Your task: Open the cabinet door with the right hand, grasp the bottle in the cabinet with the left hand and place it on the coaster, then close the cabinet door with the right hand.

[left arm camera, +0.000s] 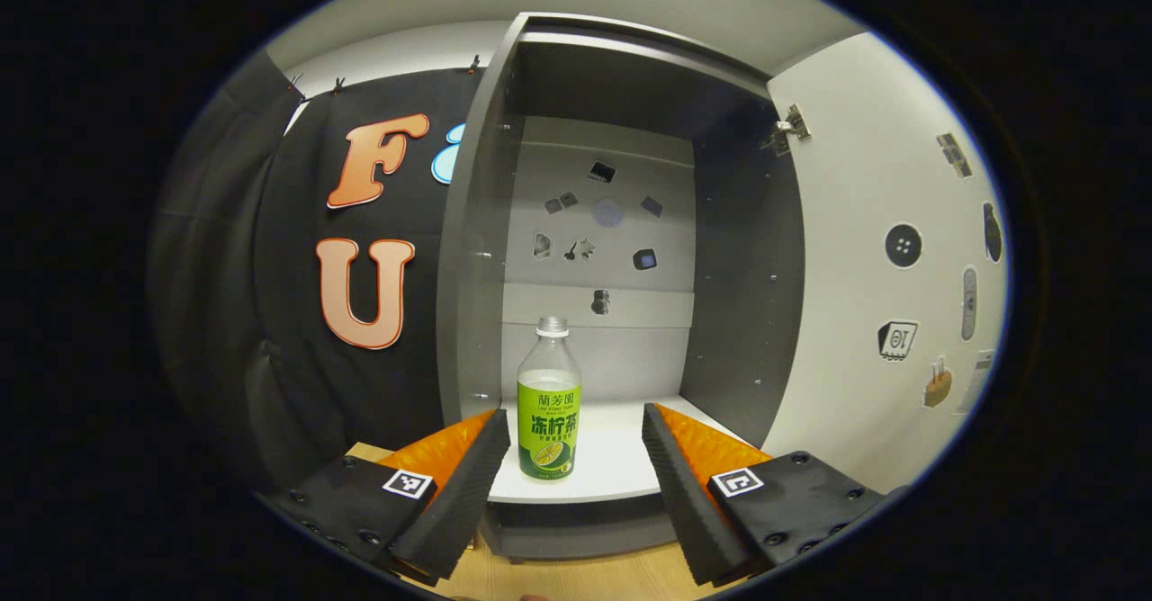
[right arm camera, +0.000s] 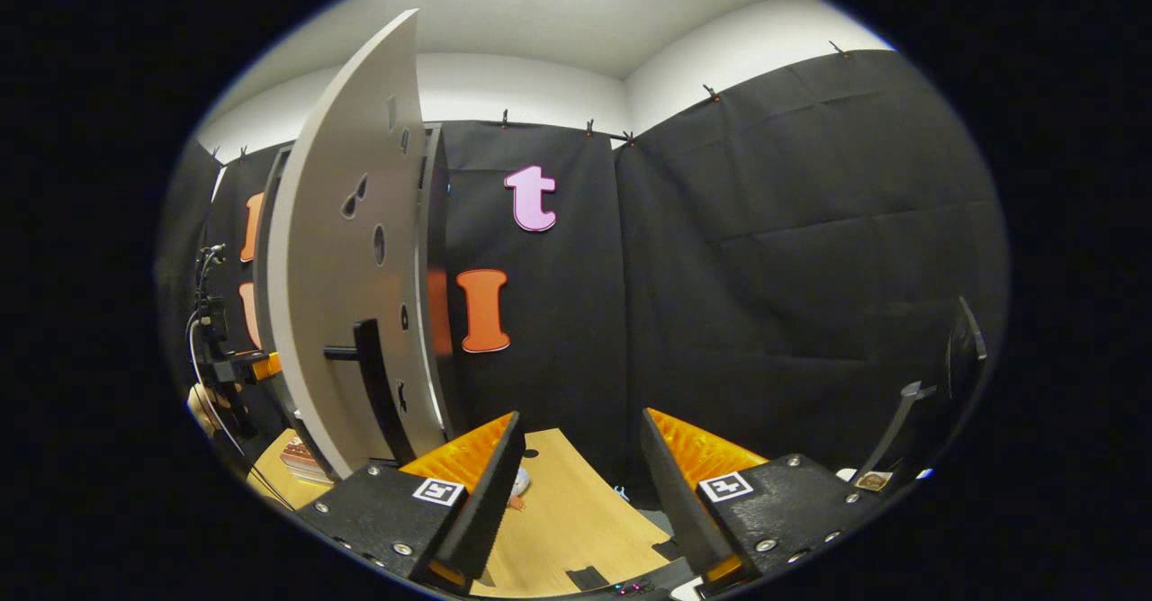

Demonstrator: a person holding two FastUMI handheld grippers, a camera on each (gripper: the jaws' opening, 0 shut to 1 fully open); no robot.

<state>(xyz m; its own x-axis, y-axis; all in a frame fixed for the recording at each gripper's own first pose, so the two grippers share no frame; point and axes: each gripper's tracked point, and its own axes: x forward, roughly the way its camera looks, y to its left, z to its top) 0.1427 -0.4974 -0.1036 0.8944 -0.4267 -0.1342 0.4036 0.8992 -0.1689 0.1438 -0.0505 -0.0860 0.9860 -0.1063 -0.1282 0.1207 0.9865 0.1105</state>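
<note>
A clear bottle [left arm camera: 549, 403] with a green label and no cap stands upright on the white lower shelf [left arm camera: 612, 466] of the grey cabinet [left arm camera: 468, 250]. The cabinet door [left arm camera: 864, 259] is swung wide open to the right. My left gripper [left arm camera: 576, 439] is open, its fingers level with the bottle's base, a little nearer than the bottle and apart from it. In the right gripper view the open door [right arm camera: 346, 250] stands edge-on at the left with its dark handle [right arm camera: 364, 349]. My right gripper [right arm camera: 580, 448] is open and holds nothing, off to the right of the door.
The cabinet stands on a wooden table [right arm camera: 567, 520]. A stack of flat items [right arm camera: 301, 461] lies on the table by the door's foot. The other gripper [right arm camera: 225, 358] and a hand show at far left. A monitor [right arm camera: 963, 358] stands at the right edge.
</note>
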